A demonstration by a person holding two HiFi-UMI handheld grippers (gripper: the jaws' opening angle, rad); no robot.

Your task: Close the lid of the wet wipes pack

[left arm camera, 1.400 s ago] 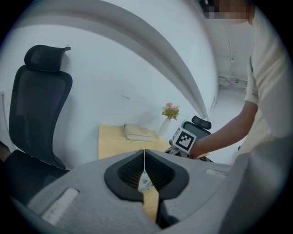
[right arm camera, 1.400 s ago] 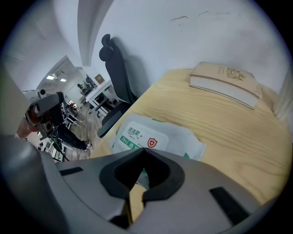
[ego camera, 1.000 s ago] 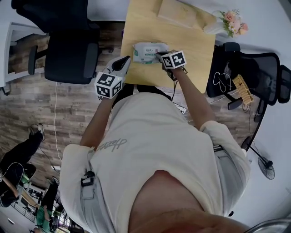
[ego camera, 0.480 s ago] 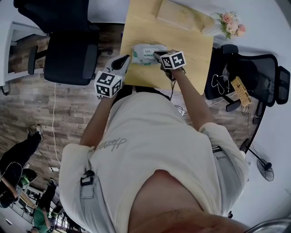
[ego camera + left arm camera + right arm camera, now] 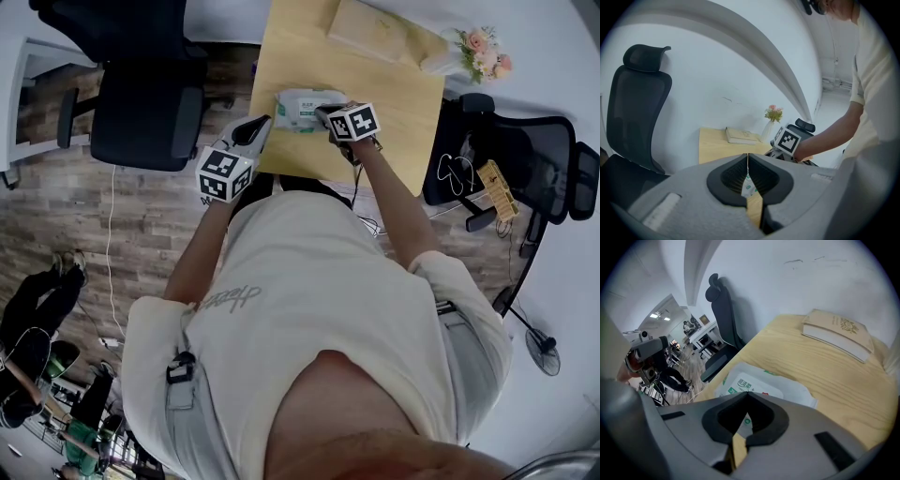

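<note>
The pale wooden desk (image 5: 291,56) stands between two black office chairs, one off its left edge (image 5: 141,112) and one off its right edge (image 5: 525,159). A closed book (image 5: 370,28) lies along the far edge, and a vase of flowers (image 5: 480,45) stands at the far right corner. The wet wipes pack (image 5: 302,106) lies flat in the near left part of the desk, and its labelled lid (image 5: 752,384) looks level with the top (as far as the right gripper view shows). The right tongs (image 5: 326,114) are over the pack's right end with tips pressed together and nothing between them; contact with the pack cannot be told. The left tongs (image 5: 260,125), also closed tip to tip and empty, hover just off the desk's left edge, apart from the pack.
</note>
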